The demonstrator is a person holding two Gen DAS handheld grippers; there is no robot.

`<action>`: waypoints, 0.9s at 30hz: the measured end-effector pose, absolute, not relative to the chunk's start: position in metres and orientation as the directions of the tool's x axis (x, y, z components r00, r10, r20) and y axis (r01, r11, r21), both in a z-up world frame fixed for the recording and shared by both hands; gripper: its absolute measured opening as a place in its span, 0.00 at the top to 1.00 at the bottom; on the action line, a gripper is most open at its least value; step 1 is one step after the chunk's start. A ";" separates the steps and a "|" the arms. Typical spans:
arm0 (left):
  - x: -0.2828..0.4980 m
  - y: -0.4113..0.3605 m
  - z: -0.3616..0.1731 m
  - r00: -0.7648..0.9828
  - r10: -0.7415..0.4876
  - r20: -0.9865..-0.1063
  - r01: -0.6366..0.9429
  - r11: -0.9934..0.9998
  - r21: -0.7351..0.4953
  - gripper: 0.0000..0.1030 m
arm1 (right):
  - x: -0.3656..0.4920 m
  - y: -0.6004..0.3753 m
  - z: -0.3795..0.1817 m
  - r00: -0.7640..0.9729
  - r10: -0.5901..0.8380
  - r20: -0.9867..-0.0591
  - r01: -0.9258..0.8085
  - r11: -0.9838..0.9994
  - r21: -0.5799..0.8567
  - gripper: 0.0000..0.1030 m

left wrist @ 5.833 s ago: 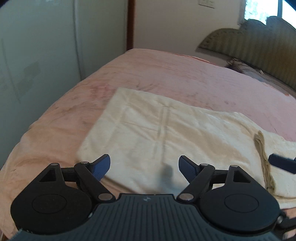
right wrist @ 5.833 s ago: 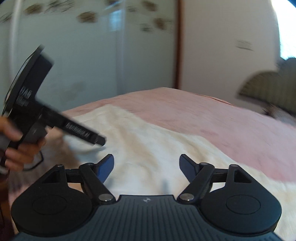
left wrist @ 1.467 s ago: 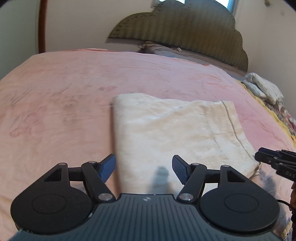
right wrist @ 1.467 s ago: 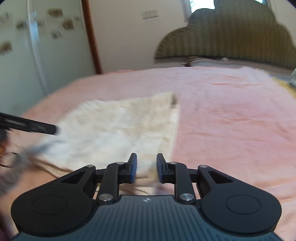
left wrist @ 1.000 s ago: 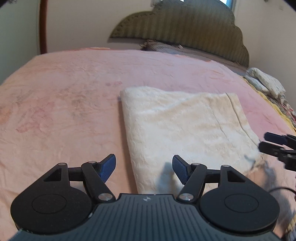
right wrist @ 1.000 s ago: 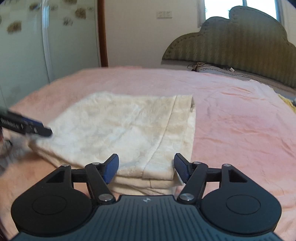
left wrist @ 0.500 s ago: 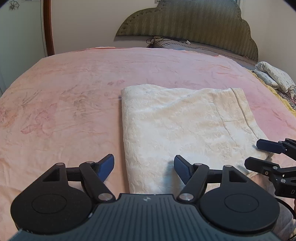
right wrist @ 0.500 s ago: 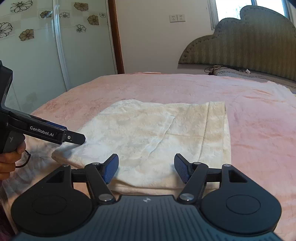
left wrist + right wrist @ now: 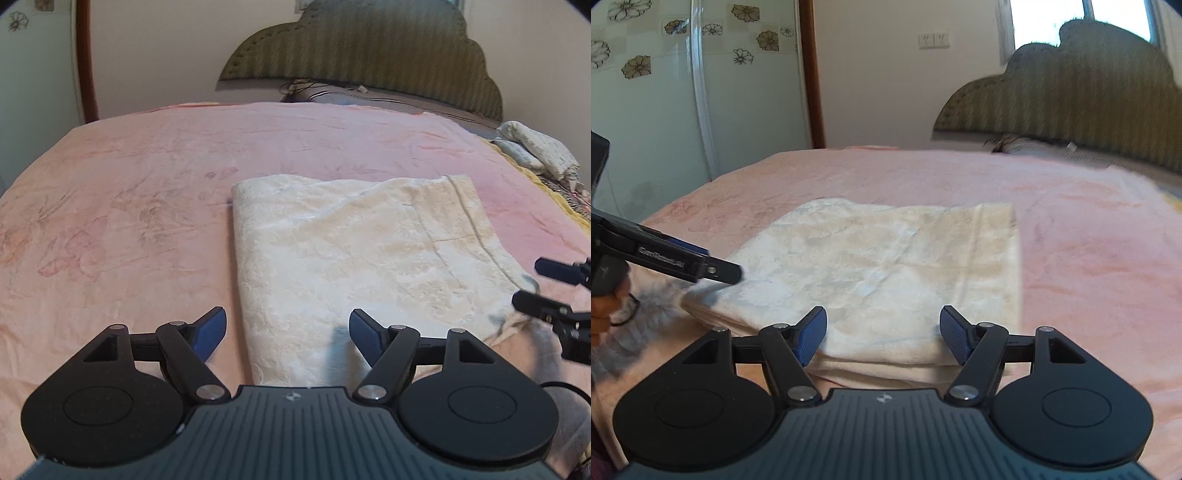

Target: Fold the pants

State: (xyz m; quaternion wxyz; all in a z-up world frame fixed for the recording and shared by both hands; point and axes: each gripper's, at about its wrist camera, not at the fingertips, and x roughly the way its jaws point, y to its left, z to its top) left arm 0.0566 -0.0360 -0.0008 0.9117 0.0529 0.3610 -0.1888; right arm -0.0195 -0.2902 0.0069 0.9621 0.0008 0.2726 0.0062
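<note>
The cream pants (image 9: 351,251) lie folded into a compact rectangle of several layers on the pink bed (image 9: 129,206). My left gripper (image 9: 287,325) hovers open over the near left corner of the stack, nothing between its blue pads. At the near right corner my right gripper (image 9: 882,325) is open too, above the layered edge of the pants (image 9: 886,266). Each view shows the other gripper from the side: the right gripper (image 9: 528,282) beside the right corner, the left gripper (image 9: 716,262) at the left corner. Neither grips the cloth.
A padded olive headboard (image 9: 369,66) closes the far end of the bed. Folded patterned bedding (image 9: 535,151) sits at the far right edge. Flowered wardrobe doors (image 9: 665,110) stand on the left. A hand (image 9: 602,310) holds the left gripper's handle.
The pants went from a long spread to a short folded stack. The right gripper, nearly shut a moment ago, has opened wide. Both grippers have drawn slightly back from the cloth.
</note>
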 end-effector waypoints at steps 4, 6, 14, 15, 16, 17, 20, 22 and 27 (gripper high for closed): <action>0.049 -0.048 0.004 0.647 -0.364 -0.670 0.447 0.893 -0.052 0.27 | -0.038 -0.308 0.010 0.847 -0.100 -0.522 0.063 0.994 -0.089 0.35; 0.044 -0.058 0.006 0.638 -0.389 -0.664 0.485 0.873 -0.045 0.27 | -0.042 -0.314 0.008 0.843 -0.116 -0.526 0.077 0.992 -0.096 0.35; 0.029 -0.100 0.008 0.597 -0.454 -0.662 0.615 0.788 0.015 0.27 | -0.034 -0.300 -0.008 0.828 -0.213 -0.519 0.057 0.952 -0.299 0.35; 0.029 -0.104 0.008 0.590 -0.460 -0.663 0.625 0.780 0.015 0.27 | -0.032 -0.299 -0.009 0.830 -0.220 -0.512 0.056 0.947 -0.316 0.35; 0.028 -0.108 0.008 0.583 -0.465 -0.666 0.634 0.773 0.015 0.27 | -0.029 -0.298 -0.010 0.830 -0.220 -0.513 0.048 0.944 -0.328 0.35; 0.028 -0.112 0.007 0.577 -0.470 -0.668 0.641 0.767 0.015 0.27 | -0.027 -0.297 -0.012 0.830 -0.222 -0.512 0.037 0.937 -0.347 0.35; 0.030 -0.120 0.006 0.558 -0.483 -0.674 0.650 0.760 -0.006 0.27 | -0.025 -0.287 -0.015 0.844 -0.238 -0.481 -0.003 0.894 -0.447 0.35; 0.031 -0.123 0.006 0.546 -0.492 -0.678 0.653 0.757 -0.024 0.27 | -0.025 -0.276 -0.020 0.854 -0.249 -0.456 -0.041 0.843 -0.537 0.35; 0.031 -0.131 0.001 0.537 -0.487 -0.689 0.658 0.753 -0.018 0.27 | -0.026 -0.249 -0.039 0.889 -0.250 -0.383 -0.138 0.652 -0.745 0.36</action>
